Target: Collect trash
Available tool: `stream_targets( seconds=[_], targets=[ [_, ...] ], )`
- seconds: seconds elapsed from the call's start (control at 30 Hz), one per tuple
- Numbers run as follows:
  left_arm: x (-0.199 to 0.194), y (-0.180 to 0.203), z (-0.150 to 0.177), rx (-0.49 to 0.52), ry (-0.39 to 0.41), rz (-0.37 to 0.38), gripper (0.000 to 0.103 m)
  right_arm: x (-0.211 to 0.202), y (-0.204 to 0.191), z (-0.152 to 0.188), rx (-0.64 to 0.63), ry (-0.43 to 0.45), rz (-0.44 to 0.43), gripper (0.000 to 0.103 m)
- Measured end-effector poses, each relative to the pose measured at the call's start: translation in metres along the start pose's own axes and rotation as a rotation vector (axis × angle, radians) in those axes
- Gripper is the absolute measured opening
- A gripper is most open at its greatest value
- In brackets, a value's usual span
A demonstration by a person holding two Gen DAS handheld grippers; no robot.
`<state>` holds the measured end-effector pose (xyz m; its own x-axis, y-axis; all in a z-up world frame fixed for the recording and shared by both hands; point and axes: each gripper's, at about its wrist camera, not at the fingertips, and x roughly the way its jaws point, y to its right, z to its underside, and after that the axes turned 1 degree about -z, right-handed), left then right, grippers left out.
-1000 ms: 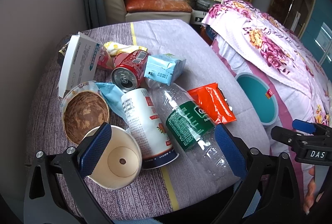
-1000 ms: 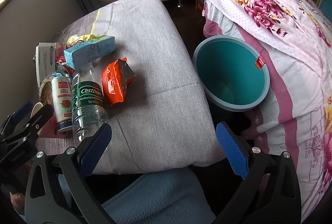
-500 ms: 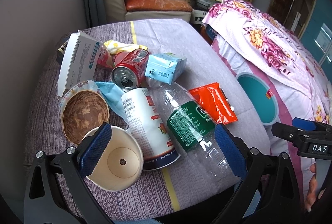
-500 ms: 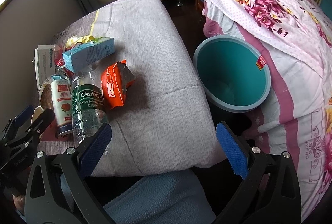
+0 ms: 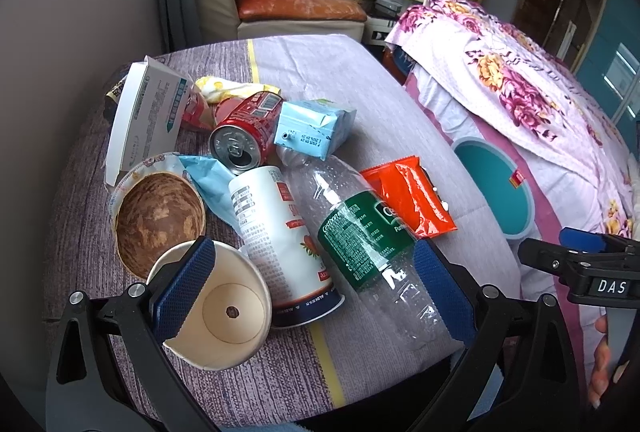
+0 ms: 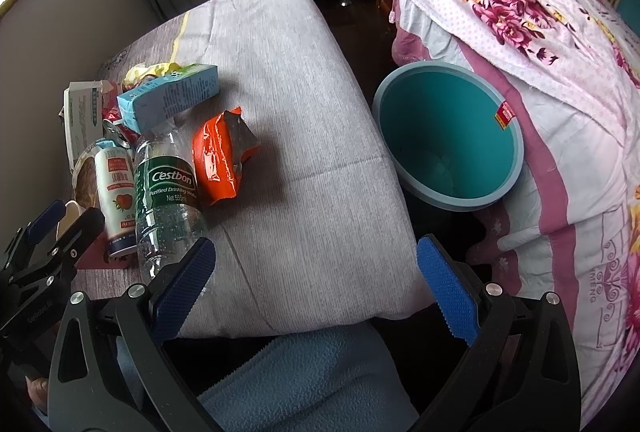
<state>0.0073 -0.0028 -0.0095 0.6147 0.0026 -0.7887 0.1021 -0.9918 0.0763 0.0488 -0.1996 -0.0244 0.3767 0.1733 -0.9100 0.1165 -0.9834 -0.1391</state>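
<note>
Teal bin (image 6: 448, 135) beside cushion edge (image 6: 384, 191); both hand-held grippers (image 5: 316, 292) (image 6: 316, 284) gape, released.

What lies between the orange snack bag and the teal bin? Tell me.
In the right wrist view, only bare grey cloth lies between the orange snack bag and the teal bin, then a dark gap at the edge where the bin stands.

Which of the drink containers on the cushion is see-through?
The clear plastic water bottle with the green label; the red can and white can beside it are opaque.
</note>
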Motion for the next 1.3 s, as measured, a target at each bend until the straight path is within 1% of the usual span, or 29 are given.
stream_targets(
  seconds=[0.23,0.37,0.43,0.53,0.67,0.73,0.87,0.97,1.03,1.23,1.3],
  targets=[
    [-0.001,-0.001,0.003,-0.004,0.007,0.029,0.099,-0.004,-0.005,0.001,-0.008,-0.003,0.023,0.097],
    [-0.006,-0.008,0.001,-0.005,0.026,0.028,0.099,-0.005,-0.009,0.002,-0.015,-0.005,0.026,0.097],
    [-0.012,-0.018,-0.002,-0.022,0.044,0.019,0.099,-0.004,-0.012,0.002,-0.018,-0.012,0.020,0.097],
    [-0.020,-0.040,-0.005,-0.073,0.060,0.036,0.099,-0.003,-0.017,0.001,-0.029,-0.017,0.012,0.097],
    [-0.031,-0.073,0.001,-0.117,0.069,0.019,0.099,0.003,-0.024,0.001,-0.030,-0.050,-0.044,0.097],
    [-0.033,-0.086,0.009,-0.124,0.056,-0.001,0.099,0.006,-0.028,0.002,-0.035,-0.060,-0.053,0.097],
    [-0.025,-0.105,0.033,-0.127,-0.012,-0.011,0.099,0.012,-0.034,0.004,-0.048,-0.082,-0.067,0.097],
    [-0.014,-0.104,0.045,-0.122,-0.058,0.003,0.099,0.015,-0.035,0.004,-0.044,-0.091,-0.084,0.097],
    [-0.008,-0.100,0.048,-0.112,-0.074,0.020,0.099,0.016,-0.037,0.003,-0.048,-0.092,-0.087,0.097],
    [0.003,-0.086,0.049,-0.068,-0.097,0.043,0.099,0.015,-0.037,-0.002,-0.053,-0.088,-0.096,0.097],
    [0.001,-0.090,0.052,-0.071,-0.097,0.053,0.099,0.015,-0.037,-0.004,-0.052,-0.086,-0.095,0.097]
  ],
)
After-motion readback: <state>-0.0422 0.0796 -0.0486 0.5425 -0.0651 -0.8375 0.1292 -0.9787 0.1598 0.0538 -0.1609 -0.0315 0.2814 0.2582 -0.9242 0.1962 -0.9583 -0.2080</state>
